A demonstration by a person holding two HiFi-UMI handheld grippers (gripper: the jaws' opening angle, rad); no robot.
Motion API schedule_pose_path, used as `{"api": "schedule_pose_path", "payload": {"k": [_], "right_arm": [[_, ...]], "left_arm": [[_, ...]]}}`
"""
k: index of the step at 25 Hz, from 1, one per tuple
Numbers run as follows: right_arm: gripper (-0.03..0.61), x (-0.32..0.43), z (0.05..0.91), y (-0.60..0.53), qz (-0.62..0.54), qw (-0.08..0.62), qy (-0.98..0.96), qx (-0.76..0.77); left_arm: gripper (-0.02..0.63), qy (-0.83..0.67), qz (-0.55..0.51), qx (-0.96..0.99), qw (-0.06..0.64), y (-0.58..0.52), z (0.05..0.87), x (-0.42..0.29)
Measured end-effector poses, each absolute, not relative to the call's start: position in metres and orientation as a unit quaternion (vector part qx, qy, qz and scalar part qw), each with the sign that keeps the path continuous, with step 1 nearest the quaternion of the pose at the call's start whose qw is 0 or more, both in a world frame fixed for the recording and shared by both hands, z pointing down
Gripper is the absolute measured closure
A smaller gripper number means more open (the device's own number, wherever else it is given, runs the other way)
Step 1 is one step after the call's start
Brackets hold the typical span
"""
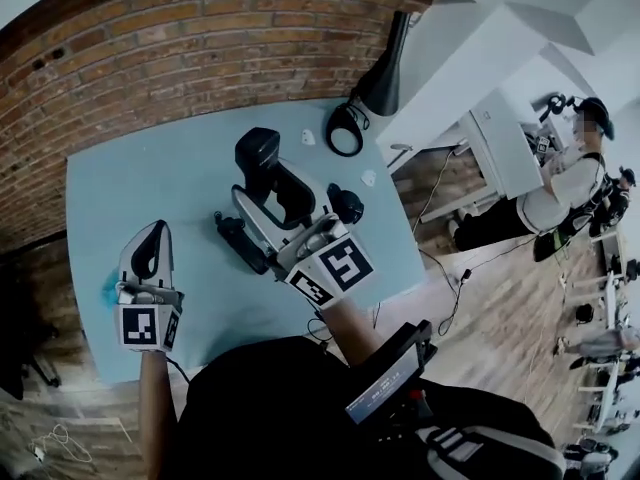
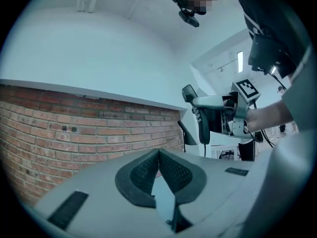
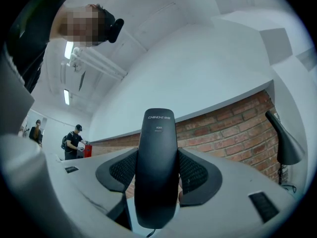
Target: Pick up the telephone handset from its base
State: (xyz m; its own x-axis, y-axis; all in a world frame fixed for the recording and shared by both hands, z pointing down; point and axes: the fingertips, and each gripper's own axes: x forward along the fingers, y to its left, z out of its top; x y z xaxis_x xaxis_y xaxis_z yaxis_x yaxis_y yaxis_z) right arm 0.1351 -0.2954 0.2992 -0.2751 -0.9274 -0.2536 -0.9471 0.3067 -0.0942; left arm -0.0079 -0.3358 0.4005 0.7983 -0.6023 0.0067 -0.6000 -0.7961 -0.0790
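The right gripper (image 1: pixel 285 208) has its jaws clamped on the black telephone handset (image 1: pixel 262 158); in the right gripper view the handset stands upright between the two ribbed pads, its printed end pointing away from the camera, with brick and pale ceiling behind it. From the left gripper view it hangs in the air, clear of the table, to the right of the left gripper; a thin cord (image 2: pixel 204 150) drops from its lower end. In the head view the handset is over the middle of the light blue table (image 1: pixel 150 178); a black piece (image 1: pixel 240 243) lies on the table just left of the right gripper, and I cannot tell whether it is the base. The left gripper (image 1: pixel 150 253) is over the near left part of the table, well apart from the handset; its jaws are together, pads meeting at the tips with nothing between them. A black desk lamp (image 1: pixel 380 78) stands at the far right edge; a brick wall (image 1: pixel 180 38) runs along the far side.
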Motion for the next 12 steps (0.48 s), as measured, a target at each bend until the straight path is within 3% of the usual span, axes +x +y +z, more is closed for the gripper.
{"api": "schedule_pose_path", "payload": {"k": [12], "right_arm": [[0.331,0.149,0.336,-0.284,0.047,0.077,0.778,-0.622]], "left_arm": [[0.598,0.28,-0.001,-0.957,0.076,-0.323,0.391,0.031]]}}
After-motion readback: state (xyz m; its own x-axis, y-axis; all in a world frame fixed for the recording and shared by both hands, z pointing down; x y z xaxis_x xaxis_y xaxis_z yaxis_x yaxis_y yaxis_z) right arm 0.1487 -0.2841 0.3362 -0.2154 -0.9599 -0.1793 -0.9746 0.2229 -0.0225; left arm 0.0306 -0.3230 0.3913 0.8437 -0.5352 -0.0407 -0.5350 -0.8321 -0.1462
